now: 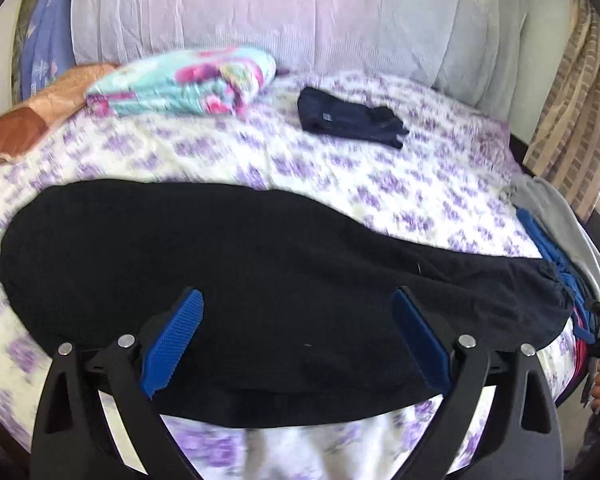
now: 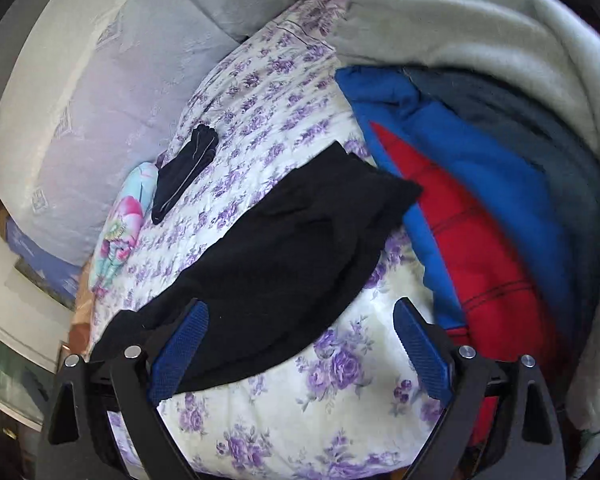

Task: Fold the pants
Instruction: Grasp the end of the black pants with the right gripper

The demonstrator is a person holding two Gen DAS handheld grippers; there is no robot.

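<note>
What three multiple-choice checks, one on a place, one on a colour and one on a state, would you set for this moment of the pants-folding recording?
1. Where does the small dark folded garment lie?
A. On the floral bedsheet, beyond the black pants
B. On top of the black pants
C. Between a gripper's fingers

2. What colour is the print on the bedsheet?
A. Green
B. Purple
C. Orange

3. How does the left gripper stand?
A. Shut on the pants
C. Shut with nothing in it
B. Open, above the pants without pinching them

Answers:
1 A: bare sheet separates it from the pants in both views.
2 B: purple flowers on a pale ground.
3 B: its blue fingers stand wide apart with the cloth lying flat below.
</note>
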